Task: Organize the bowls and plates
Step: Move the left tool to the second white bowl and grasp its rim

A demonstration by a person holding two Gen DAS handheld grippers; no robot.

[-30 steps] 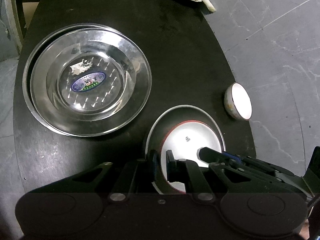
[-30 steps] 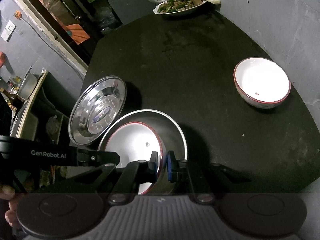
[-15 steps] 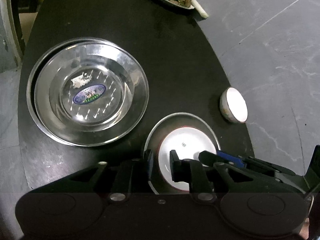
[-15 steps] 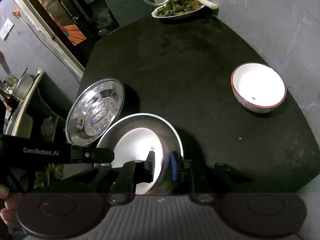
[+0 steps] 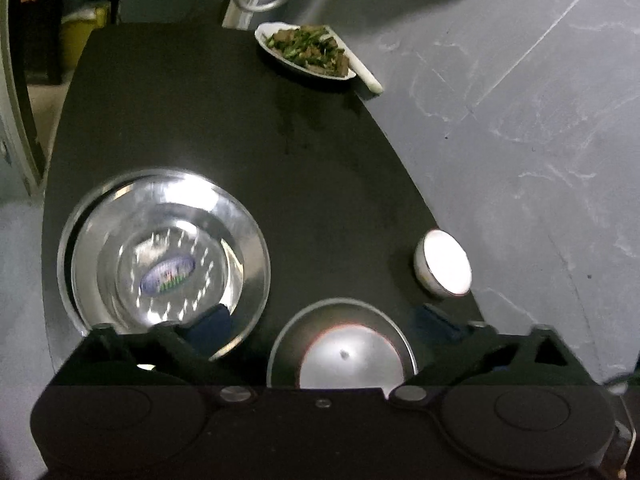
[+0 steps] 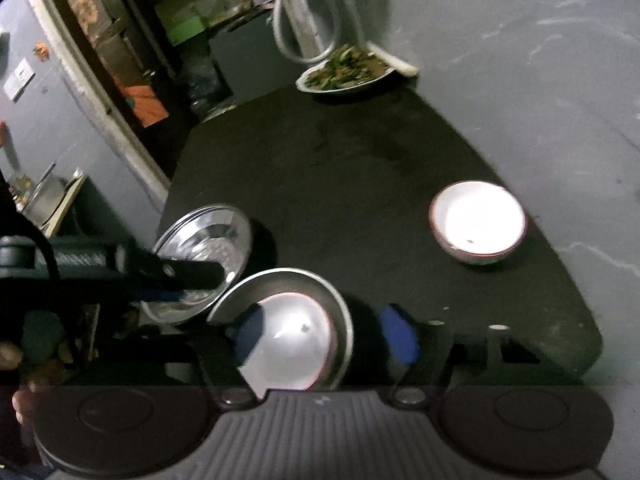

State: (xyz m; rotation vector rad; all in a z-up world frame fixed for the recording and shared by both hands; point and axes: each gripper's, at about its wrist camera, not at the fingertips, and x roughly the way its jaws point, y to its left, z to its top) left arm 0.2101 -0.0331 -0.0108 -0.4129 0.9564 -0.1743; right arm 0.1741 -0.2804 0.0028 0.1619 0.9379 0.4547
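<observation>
While nested in a steel bowl (image 5: 292, 332), red-rimmed bowl (image 5: 348, 360) sits at table (image 5: 240, 128) near edge | both grippers' jaws opening, touching nothing: left gripper (image 5: 324, 326), right gripper (image 6: 324, 334) | only right view shows left gripper (image 6: 132, 268) over plates (image 6: 208, 236), hand (image 6: 10, 356).

A dark desk (image 5: 320, 168) is carrying stacked steel plates (image 5: 164, 256) near its left edge, a steel plate (image 5: 340, 316) with a white bowl (image 5: 348, 360) sitting in it at the near edge, another white bowl (image 5: 444, 268) at the right edge, and a dish of greens (image 5: 308, 50) at the far edge.
</observation>
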